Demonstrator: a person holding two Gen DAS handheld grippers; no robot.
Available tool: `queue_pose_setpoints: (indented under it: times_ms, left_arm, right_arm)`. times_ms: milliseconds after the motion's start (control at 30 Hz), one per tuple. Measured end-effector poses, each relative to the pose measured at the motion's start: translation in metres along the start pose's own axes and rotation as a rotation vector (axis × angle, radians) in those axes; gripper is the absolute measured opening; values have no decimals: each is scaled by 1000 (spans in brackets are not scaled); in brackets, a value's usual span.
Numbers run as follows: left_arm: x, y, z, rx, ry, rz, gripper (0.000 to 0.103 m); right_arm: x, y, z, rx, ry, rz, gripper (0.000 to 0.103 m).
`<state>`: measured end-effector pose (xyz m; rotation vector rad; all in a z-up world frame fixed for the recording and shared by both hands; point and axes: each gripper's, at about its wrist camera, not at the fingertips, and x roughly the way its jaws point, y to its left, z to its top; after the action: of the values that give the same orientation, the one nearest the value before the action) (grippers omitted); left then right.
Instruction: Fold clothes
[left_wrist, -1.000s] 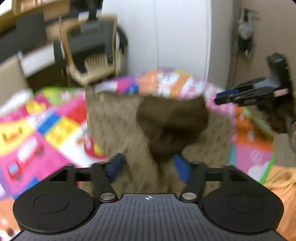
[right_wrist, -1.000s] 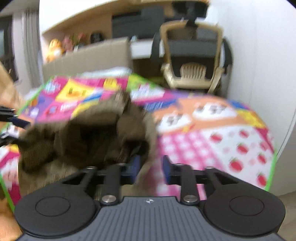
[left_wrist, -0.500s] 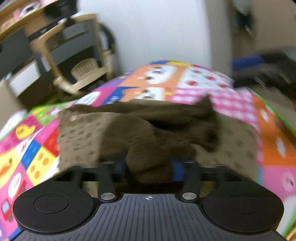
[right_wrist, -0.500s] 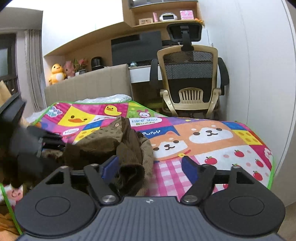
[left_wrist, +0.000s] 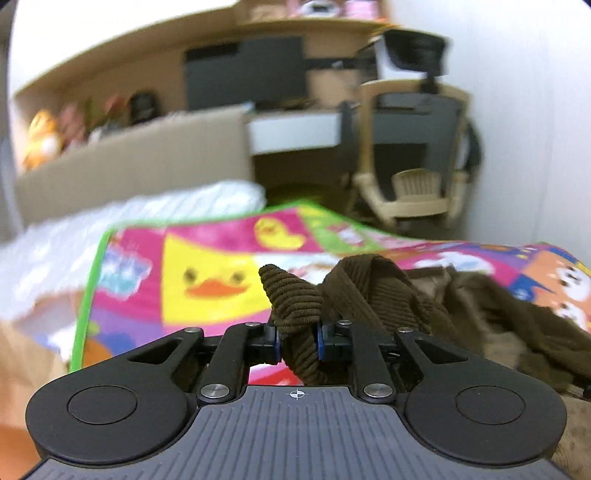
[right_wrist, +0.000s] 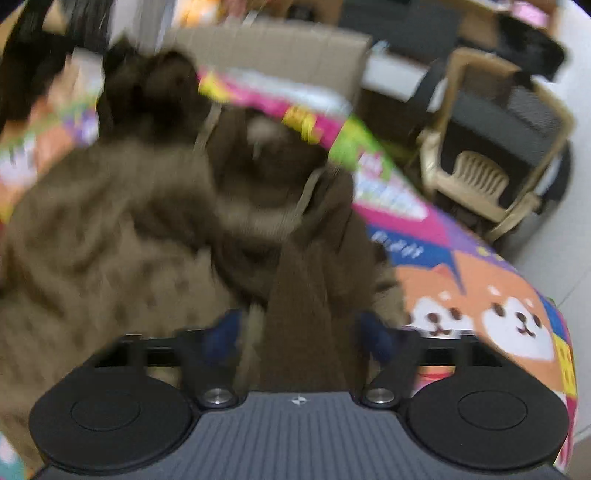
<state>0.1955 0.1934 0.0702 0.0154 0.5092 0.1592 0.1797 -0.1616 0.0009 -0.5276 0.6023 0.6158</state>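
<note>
Left tool (left_wrist: 298, 341): clenched on the dark brown corduroy garment (left_wrist: 388, 295).
Right tool (right_wrist: 301, 334): released, fingers astride the garment (right_wrist: 177, 229).

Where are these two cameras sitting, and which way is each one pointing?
Left wrist view: sits on the left claw, looking forward along its fingers, which pinch a dark brown corduroy garment over the colourful cartoon play mat.
Right wrist view: sits on the right claw, looking forward; its blue-tipped fingers stand apart around a blurred fold of the garment.
Shared: garment, mat, beige-framed office chair. No hand or sleeve shows.
</note>
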Motion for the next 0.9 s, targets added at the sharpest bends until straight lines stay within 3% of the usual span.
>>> queue_pose_setpoints:
  times_ms: [67,100,267,367,500,600,700,800,867,900]
  left_arm:
    - [17,20,-8,-69,30,-10,17]
    - [23,26,-12,-97,30,-28,17]
    - [37,40,-20,-172,-28,-103,18]
    - [47,42,-23,-198,-37,-95,18]
    - [71,36,-34,-198,18,-61,18]
    - [86,27,-44,-175,80,-43,20]
    - [91,39,-51,-212,114,10,36]
    - [72,48,-46,-252,107,18,47]
    - [53,47,-39,-233,92,18,68]
    - [42,43,-34,-209,79,13,72]
  right_arm:
    - [6,1,9,-92,11,-65,15]
    - [9,2,14,-138,16,-97,4]
    - [16,-87,53,-53,-63,-473,4]
    - [41,-142,52,56,-31,-584,4]
    - [81,-180,24,152,69,-641,4]
    - [102,-191,-4,122,174,-689,4]
    - [104,-199,-26,139,220,-687,5]
    - [82,-203,-36,240,168,-663,17]
    - [60,-202,-38,312,97,-659,34]
    - [50,-202,-38,339,60,-653,47]
